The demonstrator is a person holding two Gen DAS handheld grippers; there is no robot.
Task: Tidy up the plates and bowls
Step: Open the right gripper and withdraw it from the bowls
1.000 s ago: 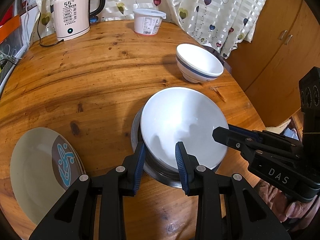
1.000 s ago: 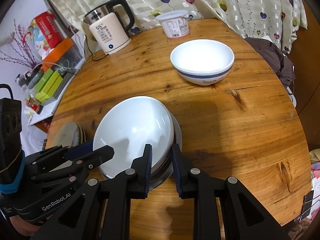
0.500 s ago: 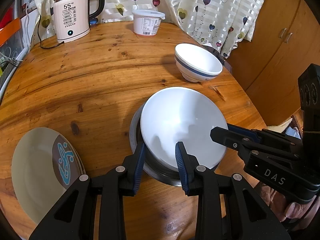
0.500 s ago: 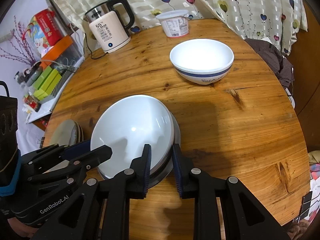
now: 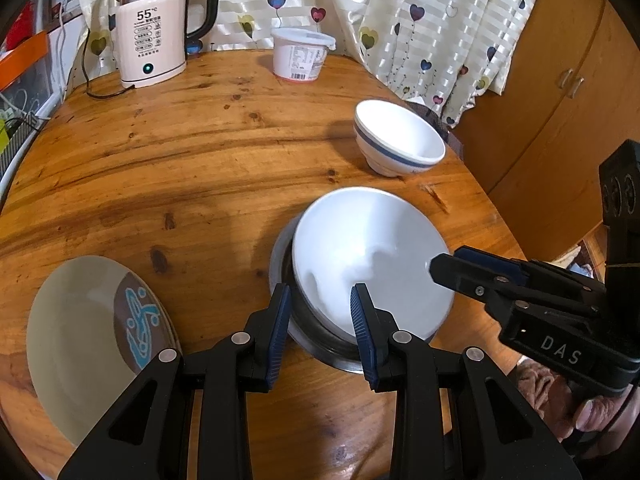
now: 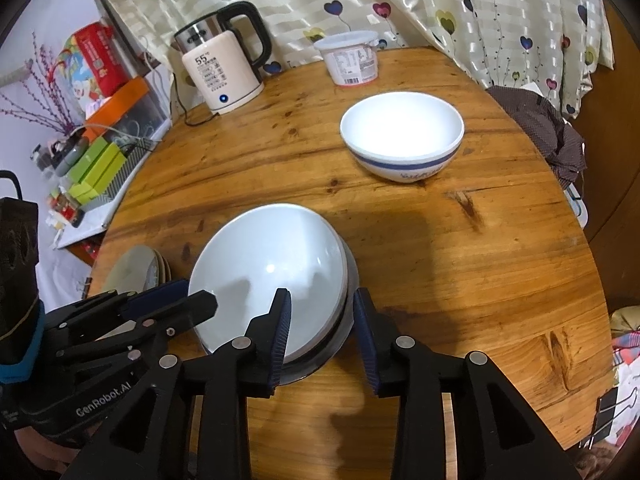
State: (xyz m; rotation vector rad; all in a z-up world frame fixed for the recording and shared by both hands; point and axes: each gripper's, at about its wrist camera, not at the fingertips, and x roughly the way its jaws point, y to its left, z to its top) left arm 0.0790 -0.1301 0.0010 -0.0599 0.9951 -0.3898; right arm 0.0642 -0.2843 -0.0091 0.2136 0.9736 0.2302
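Observation:
A large white bowl [image 5: 372,264] sits tilted inside a steel bowl [image 5: 288,320] near the table's front edge; it also shows in the right wrist view [image 6: 272,272]. My left gripper [image 5: 320,312] is open, its jaws straddling the near left rims of both bowls. My right gripper [image 6: 322,322] is open, its jaws straddling the near right rims. A white bowl with a blue band [image 5: 398,144] [image 6: 402,140] stands farther back on the right. A stack of plates [image 5: 92,340] lies at the front left.
An electric kettle [image 5: 156,36] and a white lidded tub [image 5: 300,54] stand at the back of the round wooden table [image 5: 200,152]. A curtain hangs behind. A wooden cabinet [image 5: 560,80] is on the right; boxes on a shelf [image 6: 96,160] on the left.
Both grippers have opened wider around the bowls' rims. The white bowl has settled slightly in the steel bowl. Both views have drawn back a little.

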